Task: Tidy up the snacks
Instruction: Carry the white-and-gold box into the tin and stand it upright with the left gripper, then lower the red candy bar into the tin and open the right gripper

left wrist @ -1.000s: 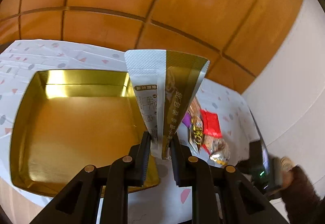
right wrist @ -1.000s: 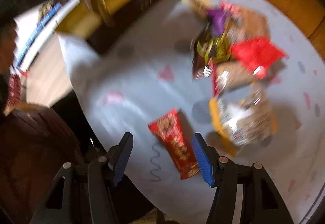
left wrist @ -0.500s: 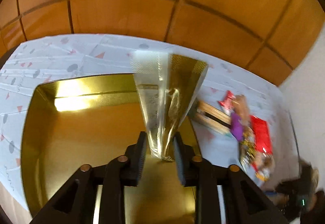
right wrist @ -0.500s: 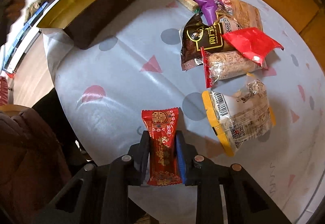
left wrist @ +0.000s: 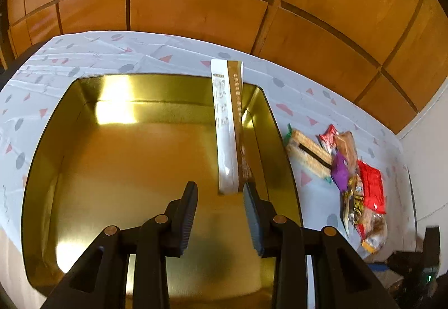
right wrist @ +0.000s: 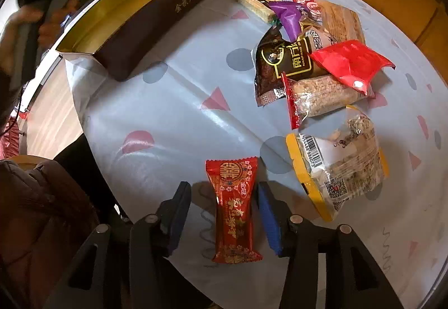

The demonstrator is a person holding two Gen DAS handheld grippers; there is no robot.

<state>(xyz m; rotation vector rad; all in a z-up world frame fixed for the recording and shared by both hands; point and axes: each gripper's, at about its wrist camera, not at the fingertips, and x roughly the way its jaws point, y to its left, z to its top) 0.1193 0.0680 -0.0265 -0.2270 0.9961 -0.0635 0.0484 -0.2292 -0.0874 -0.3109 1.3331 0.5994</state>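
Presently we log a white-and-gold sachet (left wrist: pixel 230 129), long and flat, standing on end inside the gold tin (left wrist: pixel 117 169) against its right wall; the left hand-held gripper (left wrist: pixel 219 215) has just been opening, jaws apart and clear of it, so the drop-off looks done. Item two, a red wrapped sweet (right wrist: pixel 233 208), lies flat on the desk (right wrist: pixel 179 101) between the right hand-held gripper (right wrist: pixel 222 215) jaws, likewise just opening, untouched. Next, we judge, it must close again and carry it binward.
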